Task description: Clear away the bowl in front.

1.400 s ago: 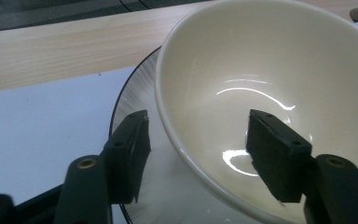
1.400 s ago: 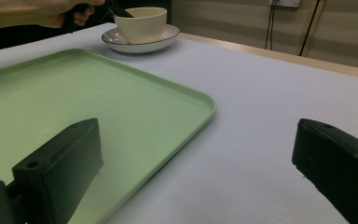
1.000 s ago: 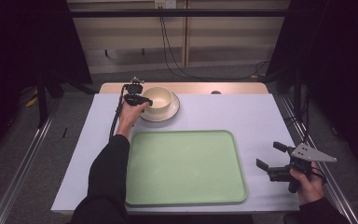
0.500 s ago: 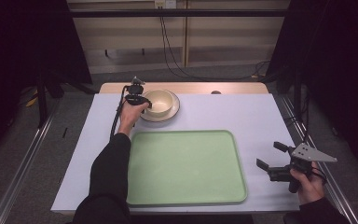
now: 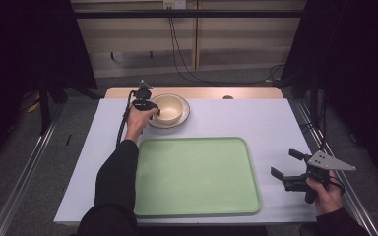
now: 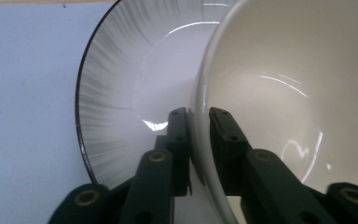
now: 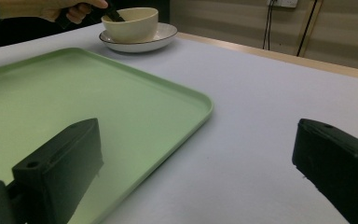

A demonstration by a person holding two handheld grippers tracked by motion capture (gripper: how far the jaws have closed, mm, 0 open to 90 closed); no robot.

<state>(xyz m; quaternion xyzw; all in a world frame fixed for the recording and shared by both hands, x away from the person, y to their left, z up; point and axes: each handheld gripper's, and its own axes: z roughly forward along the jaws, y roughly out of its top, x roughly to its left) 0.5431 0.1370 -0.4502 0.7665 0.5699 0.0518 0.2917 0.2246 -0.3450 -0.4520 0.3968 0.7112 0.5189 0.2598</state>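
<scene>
The cream bowl (image 5: 168, 108) sits inside a shallow plate (image 5: 183, 117) with a dark rim line, at the twelve o'clock end of the white table (image 5: 270, 123), just beyond the far edge of the green tray (image 5: 197, 177). The left tongs (image 5: 150, 107) meet the bowl at its nine o'clock side. In the left gripper view the tongs (image 6: 198, 122) straddle the bowl wall (image 6: 261, 93), one jaw inside and one outside over the plate (image 6: 116, 93), and they appear clamped on the rim. The bowl's base is hidden, so whether it touches the plate cannot be told.

The right tongs (image 5: 291, 169) hang near the table's four o'clock corner, just beside the tray's right edge, jaws wide apart and holding nothing; the right gripper view confirms the gap, with tray (image 7: 51, 98) and bare table (image 7: 261, 93) between them.

Judgement: the step in hand is likely lifting the bowl off the plate, perhaps toward the tray. A single-sided rim grip invites tilt, so the lift should go straight up, slowly, wrist level, until the bowl clears the plate rim. The plate may drag along; that should be watched.
</scene>
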